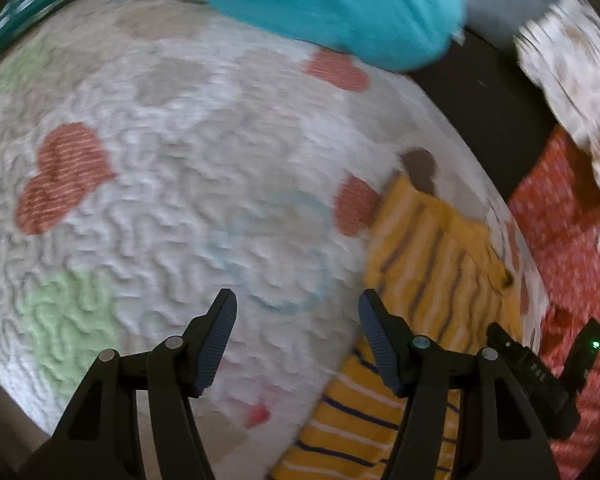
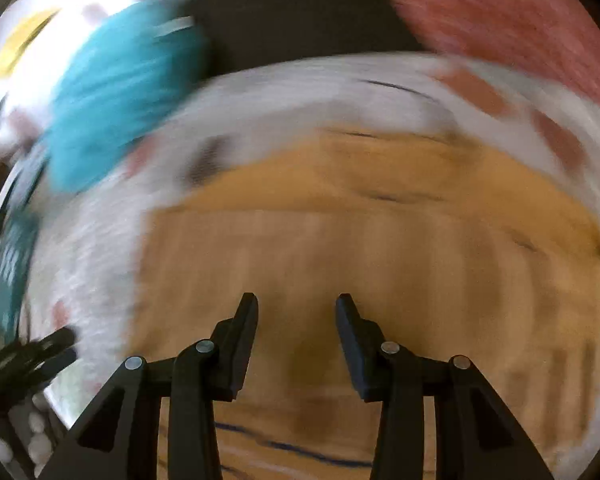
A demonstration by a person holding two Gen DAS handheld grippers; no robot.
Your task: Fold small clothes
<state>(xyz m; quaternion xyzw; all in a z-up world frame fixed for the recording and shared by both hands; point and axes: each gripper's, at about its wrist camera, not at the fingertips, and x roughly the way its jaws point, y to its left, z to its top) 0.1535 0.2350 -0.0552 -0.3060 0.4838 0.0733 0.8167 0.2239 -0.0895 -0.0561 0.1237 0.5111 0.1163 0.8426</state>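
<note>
Hovering over quilt, left claw gaped empty, right claw part-open (blurred) above yellow striped garment, gripping nothing.

we look down on a round quilted mat that fills most of the left wrist view. on its right part lies the striped garment, reaching toward the mat's near right edge. at the mat's far edge a plain garment rests partly on it. right of the mat, off its edge, a speckled cloth lies, and behind that a printed cloth. in the right wrist view the striped garment lies on the mat and fills the middle, with the plain garment to its far left.
</note>
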